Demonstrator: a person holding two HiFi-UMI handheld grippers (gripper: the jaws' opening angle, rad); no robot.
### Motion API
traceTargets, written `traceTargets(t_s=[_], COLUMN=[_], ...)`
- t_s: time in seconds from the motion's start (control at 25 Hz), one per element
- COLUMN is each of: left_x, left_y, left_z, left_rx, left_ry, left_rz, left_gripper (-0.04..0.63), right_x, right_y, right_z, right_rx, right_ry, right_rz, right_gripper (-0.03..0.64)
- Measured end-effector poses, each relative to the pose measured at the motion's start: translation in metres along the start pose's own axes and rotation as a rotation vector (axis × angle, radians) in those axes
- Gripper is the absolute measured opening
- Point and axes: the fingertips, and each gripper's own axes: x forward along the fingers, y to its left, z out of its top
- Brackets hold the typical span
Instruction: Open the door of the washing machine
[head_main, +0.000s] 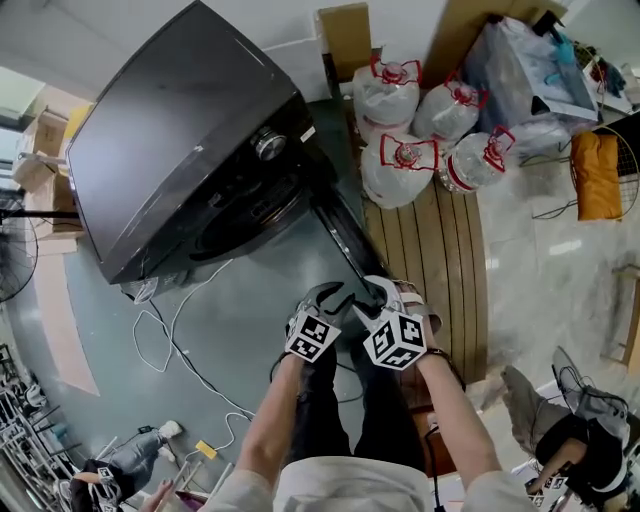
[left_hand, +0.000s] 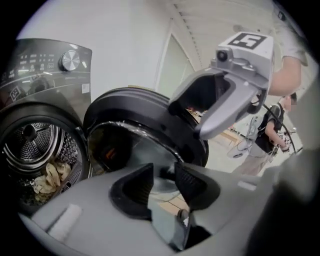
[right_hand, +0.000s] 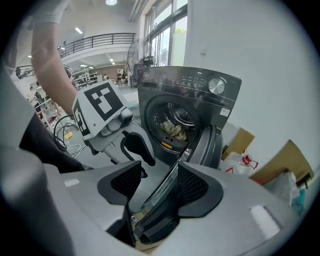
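The dark grey washing machine (head_main: 190, 140) stands at the upper left, and its round door (head_main: 345, 235) is swung out towards me. In the left gripper view the door's glass bowl (left_hand: 145, 130) faces me, beside the drum (left_hand: 35, 145) with pale laundry (left_hand: 50, 177) in it. My left gripper (head_main: 335, 297) is open and empty just in front of the door (left_hand: 162, 180). Beside it, my right gripper (head_main: 375, 298) straddles the door's outer rim (right_hand: 207, 145). The rim runs between its jaws (right_hand: 157, 182) close to the right pad, and the left pad stands apart.
Several plastic water jugs (head_main: 410, 110) and bags (head_main: 530, 70) crowd the wall to the right of the machine. A slatted wooden board (head_main: 430, 260) lies under the door's swing. White cables (head_main: 170, 330) trail on the floor at the left. A person (left_hand: 272, 130) stands further off.
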Motion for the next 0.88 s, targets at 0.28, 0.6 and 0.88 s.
traceTargets(t_s=[0.28, 0.6, 0.88], left_x=[0.025, 0.051, 0.064], left_y=[0.024, 0.029, 0.039], left_z=[0.066, 0.112, 0.136], left_rx=[-0.015, 0.019, 0.011], left_ry=[-0.099, -0.124, -0.136], left_rz=[0.082, 0.090, 0.116], left_gripper=[0.189, 0.189, 0.189], right_x=[-0.017, -0.025, -0.028], right_y=[-0.038, -0.061, -0.082], right_z=[-0.018, -0.045, -0.075], right_rx=[0.114, 0.137, 0.233], right_ry=[-0.054, -0.014, 0.001], right_rz=[-0.045, -0.065, -0.086], right_gripper=[0.224, 0.224, 0.222])
